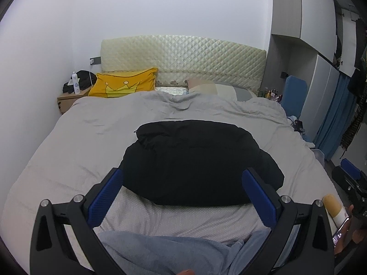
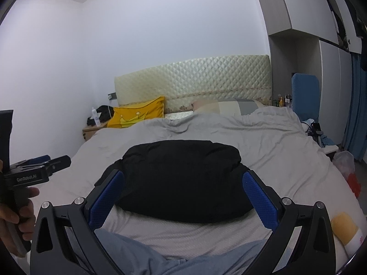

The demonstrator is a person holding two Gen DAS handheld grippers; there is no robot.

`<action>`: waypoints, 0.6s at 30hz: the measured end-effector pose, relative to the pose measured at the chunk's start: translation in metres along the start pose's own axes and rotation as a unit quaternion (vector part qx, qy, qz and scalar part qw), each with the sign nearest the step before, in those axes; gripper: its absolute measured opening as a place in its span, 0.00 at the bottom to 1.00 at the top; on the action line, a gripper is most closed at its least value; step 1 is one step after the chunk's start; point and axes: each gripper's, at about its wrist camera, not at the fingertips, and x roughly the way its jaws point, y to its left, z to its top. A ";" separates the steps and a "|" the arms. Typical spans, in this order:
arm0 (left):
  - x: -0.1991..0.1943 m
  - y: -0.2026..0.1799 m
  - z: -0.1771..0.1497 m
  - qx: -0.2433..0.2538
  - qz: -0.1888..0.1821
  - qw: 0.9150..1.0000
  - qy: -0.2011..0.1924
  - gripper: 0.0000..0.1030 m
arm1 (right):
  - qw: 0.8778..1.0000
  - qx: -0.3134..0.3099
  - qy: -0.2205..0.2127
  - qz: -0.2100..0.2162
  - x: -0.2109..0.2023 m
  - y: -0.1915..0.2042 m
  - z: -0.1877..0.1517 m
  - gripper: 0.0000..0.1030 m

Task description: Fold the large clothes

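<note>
Both my grippers hang over the near edge of the bed, jaws spread wide, nothing between the blue pads. The left gripper (image 1: 181, 183) frames the near half of the bulky black folded garment (image 1: 195, 162); the right gripper (image 2: 183, 185) frames the same bundle (image 2: 181, 181) from slightly further right.

The garment sits in the middle of the wide grey bedspread (image 1: 80, 142), nearer my edge than the headboard. Its long axis runs left to right across the bed. The near edge is a rounded fold, lying just beyond my fingertips, apart from them. The far edge bulges upward, with a creased corner at its far left.

There's open bedspread on every side: a broad strip to the left, a wide one to the right, and a long run beyond toward the yellow crown-print cushion (image 1: 123, 84) and the quilted cream headboard (image 1: 183, 57). A light-blue cloth (image 1: 165, 249) lies at the near edge beneath my grippers. At the near right corner rests a yellow-and-white cylindrical object (image 2: 346, 231), well clear of the garment. In the right wrist view, my left gripper's black body (image 2: 34, 174) sits off at the left, over the bed's left side.
</note>
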 end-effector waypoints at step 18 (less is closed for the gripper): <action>-0.004 0.001 -0.001 0.001 0.000 1.000 -0.001 1.00 | 1.000 0.007 0.000 -0.002 -0.001 -0.001 -0.002 1.00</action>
